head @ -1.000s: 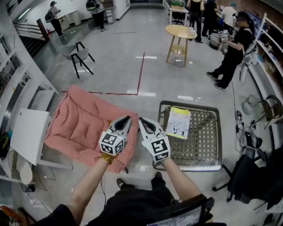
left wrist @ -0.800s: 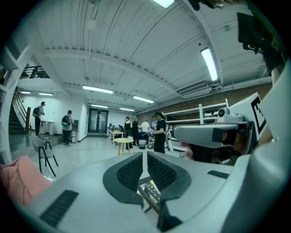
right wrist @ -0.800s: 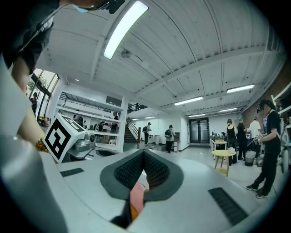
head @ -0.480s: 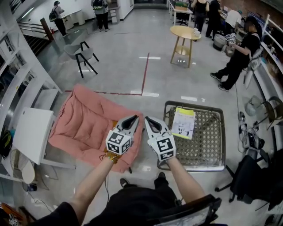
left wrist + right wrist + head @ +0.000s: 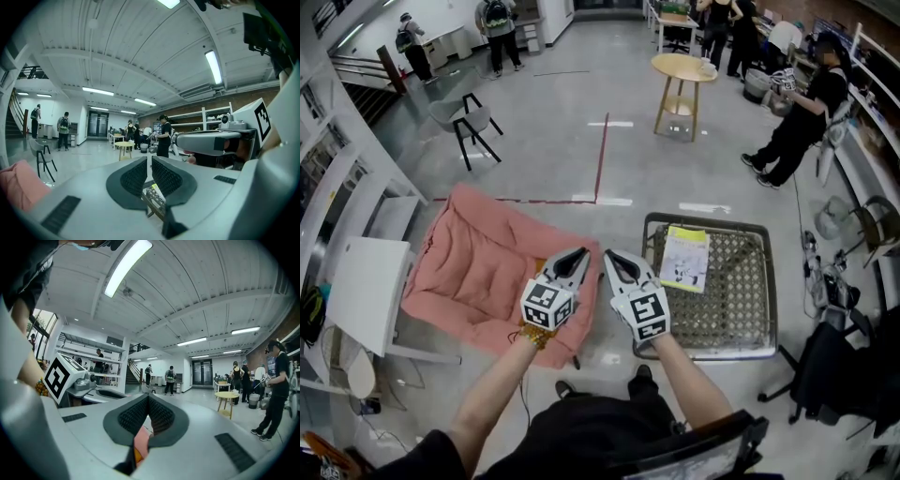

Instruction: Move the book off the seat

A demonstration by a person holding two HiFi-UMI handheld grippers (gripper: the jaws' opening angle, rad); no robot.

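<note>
The book (image 5: 685,258), white with a yellow-green top band, lies flat on the far left part of the woven seat (image 5: 731,300). Both grippers hover side by side in front of me, left of the seat and apart from the book. My left gripper (image 5: 572,257) is over the pink cushion's edge with its jaws together and nothing held. My right gripper (image 5: 615,260) is just short of the seat's left rim, shut and empty. In the left gripper view the left gripper (image 5: 149,161) points toward the seat (image 5: 152,200). In the right gripper view the right gripper (image 5: 148,398) shows pink cushion (image 5: 140,444) below it.
A chair with a pink cushion (image 5: 487,272) stands left of the seat, and a white shelf unit (image 5: 356,291) is further left. A black office chair (image 5: 844,375) is at the right. A round wooden table (image 5: 684,67), a grey chair (image 5: 459,117) and several people stand beyond.
The head camera has swayed slightly. Both grippers stay shut between cushion and seat, and the book lies where it was.
</note>
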